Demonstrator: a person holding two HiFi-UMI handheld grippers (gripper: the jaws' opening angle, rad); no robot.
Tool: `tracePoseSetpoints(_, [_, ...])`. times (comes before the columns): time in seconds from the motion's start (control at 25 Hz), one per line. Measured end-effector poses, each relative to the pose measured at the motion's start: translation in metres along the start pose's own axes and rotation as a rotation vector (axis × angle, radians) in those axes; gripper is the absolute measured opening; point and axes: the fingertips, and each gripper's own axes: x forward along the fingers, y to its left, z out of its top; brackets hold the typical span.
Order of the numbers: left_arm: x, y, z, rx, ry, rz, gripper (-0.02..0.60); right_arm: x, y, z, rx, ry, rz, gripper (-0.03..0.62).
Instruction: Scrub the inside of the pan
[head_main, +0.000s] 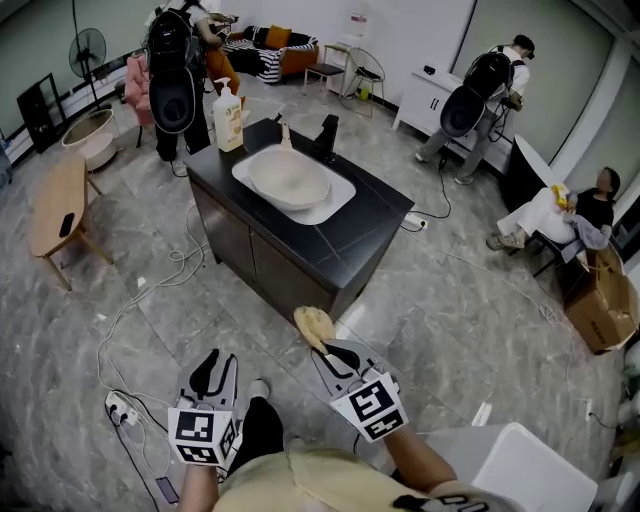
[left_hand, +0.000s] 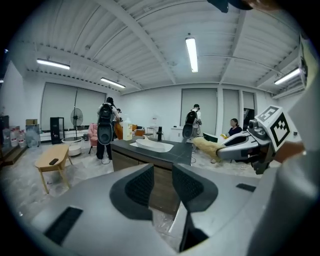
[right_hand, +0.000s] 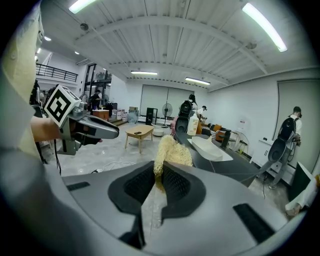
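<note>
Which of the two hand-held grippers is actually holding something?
The right gripper: its jaws are clamped on a yellowish fibrous scrubber. The left gripper holds nothing; its jaws stand slightly apart with only air between them.

The scrubber (right_hand: 172, 149) is a rough, fibrous, straw-coloured tuft pinched between the ribbed black pads (right_hand: 140, 184) of the right gripper (right_hand: 159, 172). Its shell, like that of the left gripper (left_hand: 163, 172), looks like matt grey plastic. The worktop (head_main: 372, 205) is smooth, dark and faintly glossy, the pan (head_main: 288, 176) matt cream, the floor (head_main: 450, 310) polished grey marbled tile.
</note>
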Motion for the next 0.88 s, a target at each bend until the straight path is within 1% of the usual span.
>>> tracePoseSetpoints(0.16, [0.037,0.013,0.001,-0.011,0.035,-0.085,0.114,0.028,-0.016,0.012,-0.018,0.027,-0.024,0.051])
tracePoseSetpoints(0.32, [0.070,0.042,0.014,-0.002,0.042,-0.125,0.112,0.066,-0.034,0.031,-0.003,0.038,-0.039,0.051])
tracePoseSetpoints(0.52, [0.111,0.088,0.031,0.001,0.049,-0.151,0.112,0.120,-0.056,0.056,0.005,0.051,-0.056,0.051])
tracePoseSetpoints(0.68, [0.136,0.121,0.045,0.004,0.040,-0.153,0.112,0.163,-0.067,0.075,-0.020,0.064,-0.055,0.051])
tracePoseSetpoints(0.88, [0.166,0.151,0.045,0.007,0.061,-0.172,0.112,0.205,-0.082,0.087,-0.018,0.074,-0.058,0.051])
